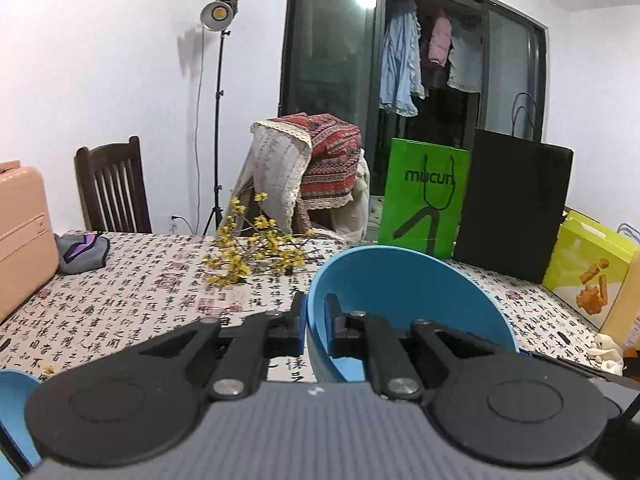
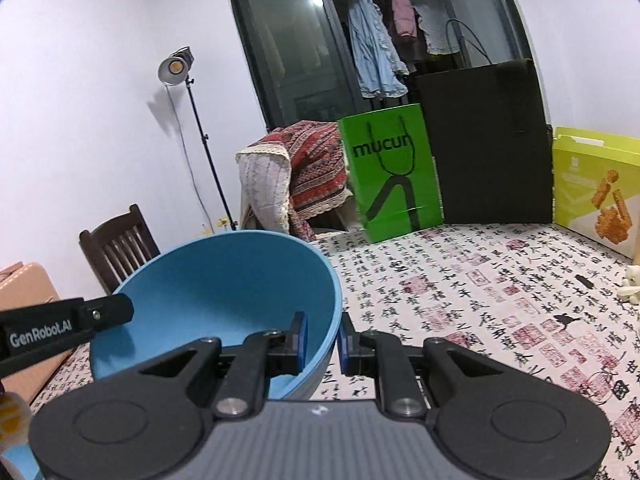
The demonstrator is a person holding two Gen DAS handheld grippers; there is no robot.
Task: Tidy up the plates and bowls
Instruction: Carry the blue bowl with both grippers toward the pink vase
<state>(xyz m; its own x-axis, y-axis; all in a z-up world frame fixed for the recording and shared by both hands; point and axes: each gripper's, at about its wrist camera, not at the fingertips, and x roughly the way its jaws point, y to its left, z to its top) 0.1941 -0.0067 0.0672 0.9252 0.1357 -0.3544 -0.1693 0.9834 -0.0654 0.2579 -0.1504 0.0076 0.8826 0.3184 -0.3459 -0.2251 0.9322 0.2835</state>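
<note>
Here both grippers clamp the same blue bowl [image 1: 400, 280] by its rim, one on each side. The left gripper [image 1: 316, 320] is closed on the bowl's left rim, one pad inside and one outside. The right gripper [image 2: 323, 340] is closed on the right rim likewise. The bowl is tilted above the calligraphy-print tablecloth [image 2: 500, 300], in front of the green bag [image 2: 392, 176].

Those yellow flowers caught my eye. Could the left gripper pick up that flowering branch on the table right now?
Probably not yet. The left gripper is shut on the blue bowl, which the right gripper grips too. The flowering branch lies unobstructed beyond, but the jaws are occupied.
</note>
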